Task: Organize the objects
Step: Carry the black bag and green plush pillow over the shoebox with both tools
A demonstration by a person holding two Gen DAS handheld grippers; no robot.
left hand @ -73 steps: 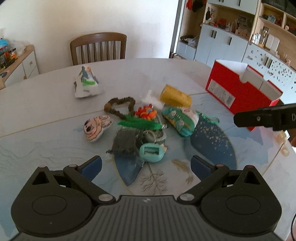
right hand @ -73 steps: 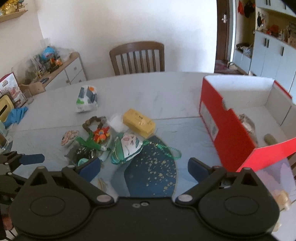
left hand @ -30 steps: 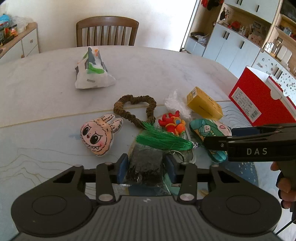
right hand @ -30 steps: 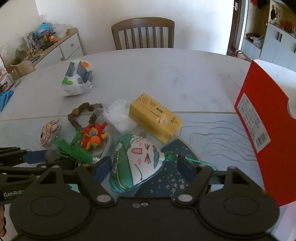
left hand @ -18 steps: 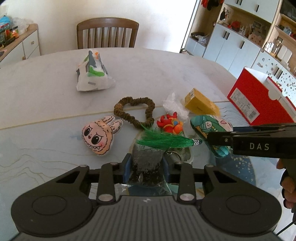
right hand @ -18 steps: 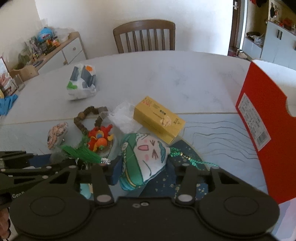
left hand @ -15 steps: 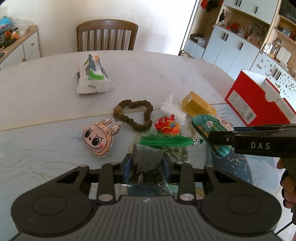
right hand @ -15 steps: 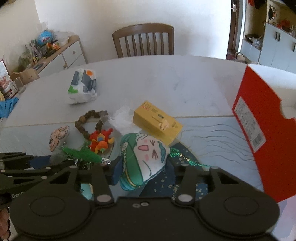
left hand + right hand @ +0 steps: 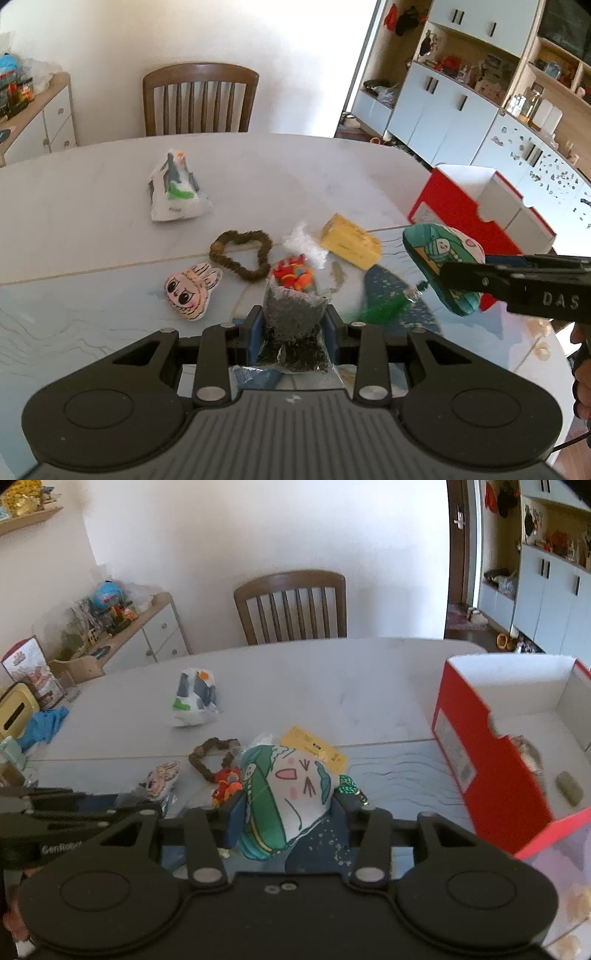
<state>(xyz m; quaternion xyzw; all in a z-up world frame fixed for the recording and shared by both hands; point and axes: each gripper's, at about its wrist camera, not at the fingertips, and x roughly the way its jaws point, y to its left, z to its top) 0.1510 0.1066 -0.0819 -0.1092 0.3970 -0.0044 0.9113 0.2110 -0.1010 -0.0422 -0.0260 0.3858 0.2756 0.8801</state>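
Note:
My left gripper (image 9: 293, 334) is shut on a clear bag of dark bits (image 9: 293, 325) and holds it above the table. My right gripper (image 9: 286, 816) is shut on a green and white plush charm (image 9: 286, 794), lifted off the table; the charm also shows in the left wrist view (image 9: 441, 254) with its green tassel (image 9: 384, 306) hanging below. The open red box (image 9: 491, 749) stands at the right and has small items inside. It also shows in the left wrist view (image 9: 461, 206).
On the table lie a bunny-face charm (image 9: 190, 290), a brown scrunchie (image 9: 240, 253), a red-orange toy (image 9: 293, 275), a crumpled white wrapper (image 9: 306, 245), a yellow box (image 9: 351, 242) and a printed white pouch (image 9: 175, 192). A wooden chair (image 9: 199, 98) stands behind the table.
Both grippers closed on their objects and then rose. The green plush has moved up and right toward the red box, dragging its tassel. The dark bag is lifted off the pile.

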